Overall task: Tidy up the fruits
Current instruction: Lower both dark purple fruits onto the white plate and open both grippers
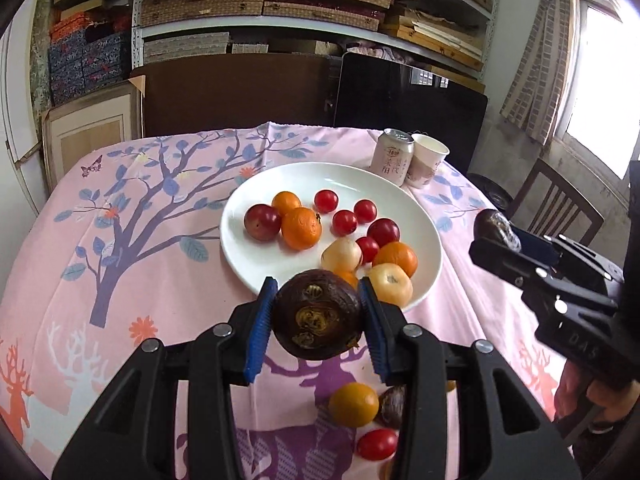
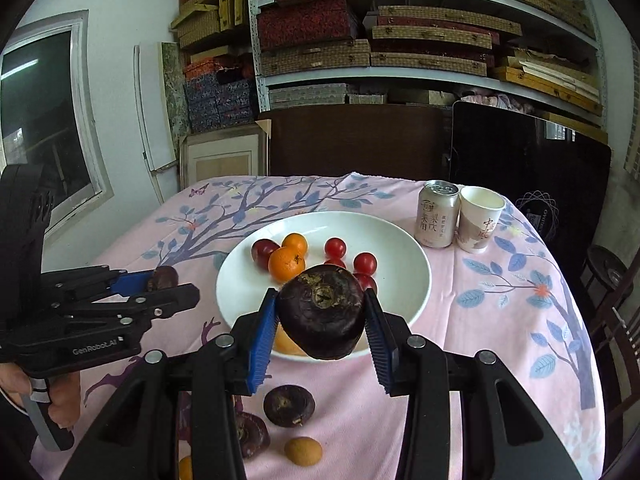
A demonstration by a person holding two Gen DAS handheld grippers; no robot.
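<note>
Both tongs grip dark water chestnuts above the desk — the left tongs one near the white plate's front rim, the right tongs another over it.

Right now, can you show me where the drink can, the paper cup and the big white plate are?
drink can [image 2: 437, 216]: right wrist view, middle of its printed side.
paper cup [image 2: 479, 222]: right wrist view, its outer wall.
white plate [image 1: 256, 258]: left wrist view, bare near-left part.
</note>
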